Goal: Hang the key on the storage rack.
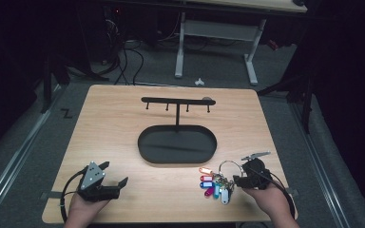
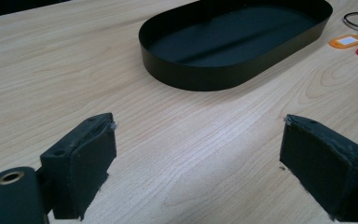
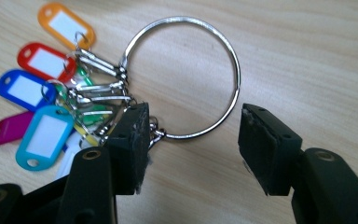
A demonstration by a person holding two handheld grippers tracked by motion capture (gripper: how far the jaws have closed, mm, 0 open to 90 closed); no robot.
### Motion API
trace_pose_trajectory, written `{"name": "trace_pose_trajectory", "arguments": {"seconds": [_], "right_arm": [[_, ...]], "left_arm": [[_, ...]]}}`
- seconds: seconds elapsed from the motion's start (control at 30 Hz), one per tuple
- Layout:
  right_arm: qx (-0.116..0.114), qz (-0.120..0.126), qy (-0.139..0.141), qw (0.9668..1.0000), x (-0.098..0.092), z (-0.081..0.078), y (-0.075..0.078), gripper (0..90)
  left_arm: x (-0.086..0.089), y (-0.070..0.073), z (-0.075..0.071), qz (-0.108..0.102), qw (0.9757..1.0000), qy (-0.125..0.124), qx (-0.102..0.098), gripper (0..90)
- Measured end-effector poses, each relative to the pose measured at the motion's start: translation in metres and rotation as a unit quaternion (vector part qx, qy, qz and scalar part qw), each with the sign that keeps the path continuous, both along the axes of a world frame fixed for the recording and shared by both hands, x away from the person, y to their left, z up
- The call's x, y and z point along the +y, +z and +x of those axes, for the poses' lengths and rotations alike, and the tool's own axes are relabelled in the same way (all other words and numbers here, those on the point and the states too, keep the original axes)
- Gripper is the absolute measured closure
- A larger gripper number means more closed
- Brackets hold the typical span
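A black oval tray (image 1: 145, 152) sits mid-tabletop (image 1: 114, 109) on pale wood, a black hook rack (image 1: 177, 100) rising from its far edge, with a white-legged desk (image 1: 252, 61) and tangled cables (image 1: 123, 61) beyond on grey floor.

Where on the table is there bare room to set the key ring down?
Bare wood runs between the left tongs and the tags, in front of the tray. Both sides of the rack are bare too. The near right corner is crowded by the key ring and right tongs.
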State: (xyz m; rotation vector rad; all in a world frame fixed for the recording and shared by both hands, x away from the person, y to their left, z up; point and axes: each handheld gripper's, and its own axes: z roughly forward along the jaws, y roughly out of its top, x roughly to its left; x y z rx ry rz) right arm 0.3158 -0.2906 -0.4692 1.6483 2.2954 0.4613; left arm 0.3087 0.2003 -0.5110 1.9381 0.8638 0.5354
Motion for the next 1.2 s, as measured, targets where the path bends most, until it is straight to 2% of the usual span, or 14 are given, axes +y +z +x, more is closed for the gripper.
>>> {"name": "trace_pose_trajectory", "arguments": {"seconds": [0.07,0.17,0.3,0.37,0.47,0.6,0.67,0.73,0.8,0.97,1.17,1.2], "right_arm": [[0.011,-0.004,0.003,0.9999,-0.001,0.003,-0.002,43.2],[0.029,-0.007,-0.013,0.9995,-0.005,0.007,-0.001,41.2],[0.026,0.000,-0.033,0.9991,-0.010,0.010,0.004,40.8],[0.027,0.003,-0.034,0.9991,-0.010,0.010,0.004,40.8],[0.049,-0.011,-0.031,0.9982,-0.010,0.015,-0.003,41.5],[0.059,-0.021,-0.029,0.9976,-0.008,0.021,-0.006,47.0],[0.070,-0.020,-0.033,0.9968,-0.007,0.026,-0.007,49.5],[0.082,-0.010,-0.036,0.9959,-0.006,0.030,-0.009,52.0],[0.094,-0.010,-0.040,0.9947,-0.004,0.034,-0.011,56.2],[0.127,-0.017,-0.048,0.9906,0.000,0.041,-0.016,59.0],[0.134,-0.008,-0.070,0.9884,-0.002,0.041,-0.019,59.3],[0.138,-0.013,-0.070,0.9879,-0.002,0.041,-0.019,59.3]], "left_arm": [[-0.001,0.000,-0.002,0.003,1.0000,-0.005,0.001,11.7],[-0.002,0.002,-0.003,0.002,0.9999,-0.009,-0.004,12.2],[-0.005,0.001,0.000,0.004,0.9999,-0.014,0.000,13.2],[-0.009,0.000,0.000,0.009,0.9998,-0.020,0.002,13.5],[-0.013,0.001,-0.001,0.009,0.9995,-0.029,-0.001,14.3],[-0.018,0.002,0.002,0.009,0.9992,-0.040,0.000,14.8],[-0.020,0.001,0.003,0.011,0.9990,-0.042,0.000,14.9],[-0.021,0.001,0.005,0.013,0.9989,-0.045,0.001,14.9],[-0.023,0.000,0.006,0.011,0.9986,-0.051,0.003,15.0],[-0.025,-0.001,0.006,0.017,0.9983,-0.056,0.000,15.2],[-0.024,-0.001,0.003,0.024,0.9981,-0.057,-0.001,15.2],[-0.024,-0.001,0.003,0.025,0.9981,-0.056,-0.002,15.2]]}}
